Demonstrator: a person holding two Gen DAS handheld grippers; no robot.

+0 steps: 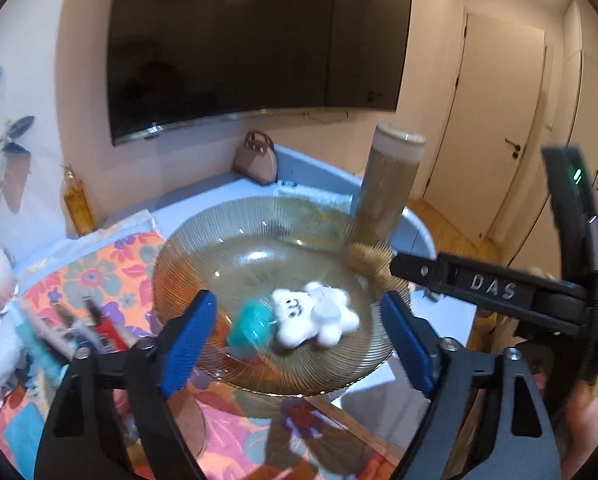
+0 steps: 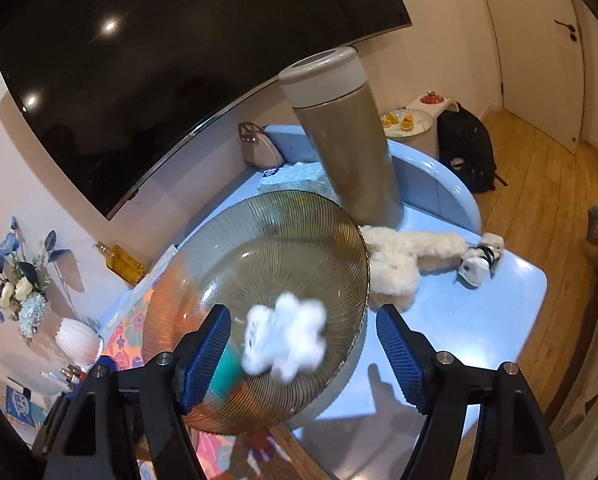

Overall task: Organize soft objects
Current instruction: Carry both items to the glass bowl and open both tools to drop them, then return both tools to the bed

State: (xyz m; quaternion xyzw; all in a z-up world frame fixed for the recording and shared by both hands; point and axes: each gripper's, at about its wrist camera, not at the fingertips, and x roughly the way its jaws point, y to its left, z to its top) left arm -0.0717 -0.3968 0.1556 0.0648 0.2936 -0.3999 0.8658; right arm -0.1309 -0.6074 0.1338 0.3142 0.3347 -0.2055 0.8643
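Observation:
A small white plush toy [image 1: 311, 314] [image 2: 287, 336] and a teal soft piece [image 1: 251, 326] [image 2: 227, 372] are in a ribbed glass bowl [image 1: 203, 240] [image 2: 355, 240]; both look blurred. My left gripper [image 1: 299, 304] is open over the bowl's near side, with its blue pads wide to either side of the two toys and touching neither. My right gripper [image 2: 301, 316] is open too, above the white toy with its pads clear of it. One black finger [image 1: 419, 270] of the right gripper reaches in from the right in the left wrist view.
A tall beige flask [image 1: 387, 184] [image 2: 351, 148] stands behind the bowl. A large cream plush with sneakers [image 2: 411, 256] lies on the blue table [image 2: 499, 320] to the right. A floral cloth [image 1: 99, 268], a yellow bottle [image 1: 77, 200], a handbag [image 1: 257, 160] and another white plush [image 1: 3, 352] are to the left.

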